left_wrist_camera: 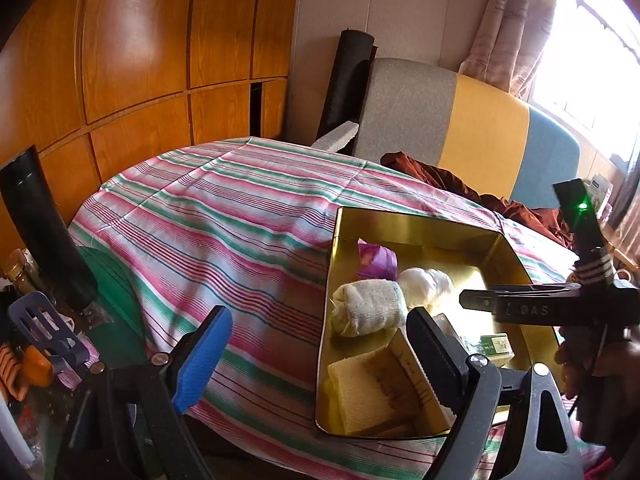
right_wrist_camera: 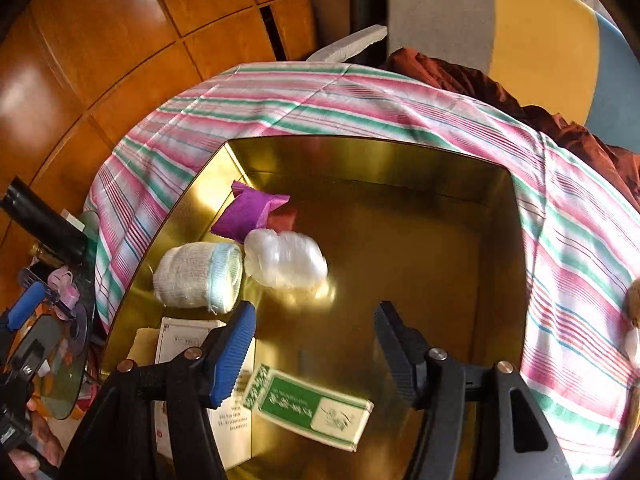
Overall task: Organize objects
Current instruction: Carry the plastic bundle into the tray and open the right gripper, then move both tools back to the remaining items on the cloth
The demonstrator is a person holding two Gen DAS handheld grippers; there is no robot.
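1. Right gripper (right_wrist_camera: 316, 356) hangs over the gold tin (right_wrist_camera: 496, 240), jaws apart, nothing between them. The green-and-white carton (right_wrist_camera: 310, 406) lies flat on the tin floor just below and between the fingertips, free of both pads.
2. That carton looks light and stiff, a small cardboard pack. My call: pinch it across its narrow width, square on; the glossy faces could slip on the metal floor.
3. Just left of the blue pad sits a white printed box (right_wrist_camera: 188, 340), on top of a yellow sponge (left_wrist_camera: 364, 392). The sponge should squash easily, so a grip there wants to go deep.
4. Ahead and left of the jaws: a rolled grey sock (right_wrist_camera: 196, 278). Soft, light, forgiving, so take it round the middle.
5. Touching it on the right, a white plastic-wrapped bundle (right_wrist_camera: 286, 258). It looks slick and crinkly, likely to squirm out of a shallow pinch.
6. Farther, near the tin's far-left corner: a purple sachet (right_wrist_camera: 250, 212), thin and limp, best taken by its crimped edge.
7. Left gripper (left_wrist_camera: 316, 356) is spread wide and holds nothing; its right finger overlaps the tin's near rim, its blue one hangs above the striped tablecloth (left_wrist_camera: 224, 208).
8. Beyond the tin lies open tablecloth.
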